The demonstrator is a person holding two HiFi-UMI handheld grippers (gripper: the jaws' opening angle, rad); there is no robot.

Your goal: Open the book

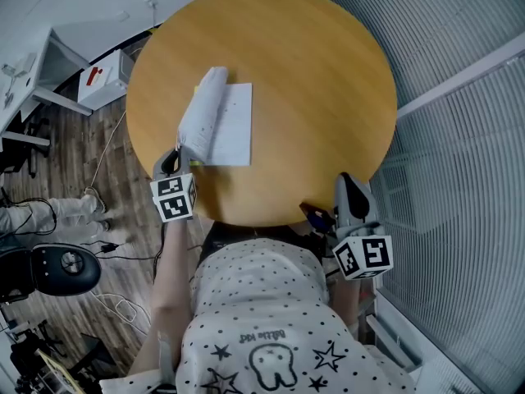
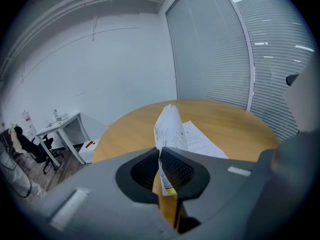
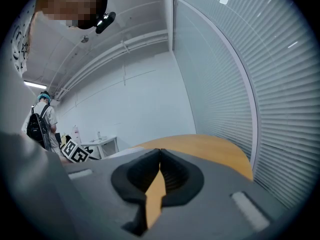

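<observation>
Book [image 1: 221,125] lies lengthwise toward the table's [image 1: 328,97] far edge, pages lifted.

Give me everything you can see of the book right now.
The book is a thin, white, soft-covered volume, partly open. Its lower part lies flat on the round wooden table, left of centre, showing a page of fine print too small to read. A sheaf of leaves is raised and bowed upward on the left side, with a yellow mark near its corner. The left gripper pinches that sheaf's near corner between its closed jaws. Nothing else touches the book.
</observation>
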